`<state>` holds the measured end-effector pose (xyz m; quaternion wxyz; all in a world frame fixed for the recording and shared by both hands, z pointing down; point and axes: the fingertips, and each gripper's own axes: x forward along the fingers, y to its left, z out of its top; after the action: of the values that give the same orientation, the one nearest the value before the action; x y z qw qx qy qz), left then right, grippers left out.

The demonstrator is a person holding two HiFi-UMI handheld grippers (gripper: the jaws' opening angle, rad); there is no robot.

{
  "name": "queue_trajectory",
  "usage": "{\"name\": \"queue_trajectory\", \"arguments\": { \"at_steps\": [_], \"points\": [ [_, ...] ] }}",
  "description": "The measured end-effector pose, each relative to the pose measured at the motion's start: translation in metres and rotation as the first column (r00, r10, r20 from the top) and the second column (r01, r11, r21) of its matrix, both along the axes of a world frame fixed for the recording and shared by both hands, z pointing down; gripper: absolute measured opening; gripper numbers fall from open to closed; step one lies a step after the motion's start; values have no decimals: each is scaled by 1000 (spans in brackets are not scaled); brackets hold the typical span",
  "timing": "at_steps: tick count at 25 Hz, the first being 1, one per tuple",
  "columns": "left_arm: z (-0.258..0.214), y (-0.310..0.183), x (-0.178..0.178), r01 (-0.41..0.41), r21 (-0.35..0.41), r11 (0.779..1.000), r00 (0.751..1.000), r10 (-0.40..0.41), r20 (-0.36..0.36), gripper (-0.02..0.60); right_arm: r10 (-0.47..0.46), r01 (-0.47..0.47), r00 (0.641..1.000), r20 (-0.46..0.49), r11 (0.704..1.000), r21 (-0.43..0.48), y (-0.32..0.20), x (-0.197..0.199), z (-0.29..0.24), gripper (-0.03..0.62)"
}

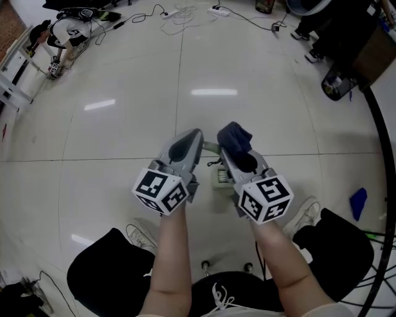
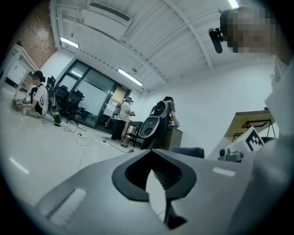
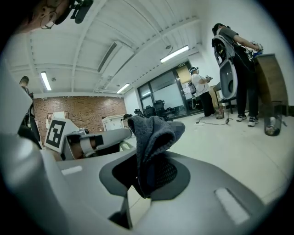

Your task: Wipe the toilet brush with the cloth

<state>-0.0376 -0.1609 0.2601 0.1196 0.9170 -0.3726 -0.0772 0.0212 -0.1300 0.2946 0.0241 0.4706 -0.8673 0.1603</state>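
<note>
- Left hand-held gripper [image 2: 151, 152]: clenched. In its own view the two dark pads meet at the tips, and only pale floor shows through the slit below them. Nothing can be seen between the pads. In the head view it is raised over the floor and points forward.
- Right hand-held gripper [image 3: 148, 170]: grasping the cloth. It is held just beside the left one and roughly parallel to it.
- Cloth [image 3: 154, 133]: dark blue-grey towelling, folded and pinched between the right jaws. A bunched end stands up past the tips and droops slightly to one side.
- Toilet brush [image 1: 221, 178]: a pale greenish-white item low in the gap between the two grippers. They hide most of it, so its outline cannot be made out. Whether either gripper touches it cannot be told.
- Marker cubes [image 1: 161, 191]: one at the rear of each gripper, white with black squares, nearest the person.
- Forearms [image 1: 173, 260]: bare, one behind each gripper.
- Floor [image 1: 124, 130]: glossy pale tiles that reflect the ceiling lights.
- Shoes [image 1: 141, 235]: pale, at the person's feet below the grippers, with dark trouser legs.
- Blue item [image 1: 358, 203]: small, on the floor well to the right.
- Cables [image 1: 185, 15]: loose on the far floor.
- Background people: several standing or crouching across the room in both gripper views.
</note>
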Motion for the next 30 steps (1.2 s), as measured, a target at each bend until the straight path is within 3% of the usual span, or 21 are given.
{"name": "queue_trajectory", "arguments": {
  "at_steps": [7,12,19,25,30],
  "points": [
    [-4,2,-3,8,8,1000,1000,-8,-27,6,59,-57,998,11,992,-110,6,24,61,61],
    [-7,5,-5,10,16,1000,999,-10,-32,6,51,-59,997,-62,987,-150,14,33,108,61],
    [-3,7,-5,42,28,999,999,-42,-19,6,60,-80,994,-91,968,-239,19,42,177,61],
    [-6,9,-6,37,45,998,999,-35,-31,6,8,-54,992,-129,934,-353,29,42,228,61],
    [-4,9,-4,13,45,999,1000,-12,-16,6,76,-108,992,-97,915,-389,37,47,234,61]
  ]
}}
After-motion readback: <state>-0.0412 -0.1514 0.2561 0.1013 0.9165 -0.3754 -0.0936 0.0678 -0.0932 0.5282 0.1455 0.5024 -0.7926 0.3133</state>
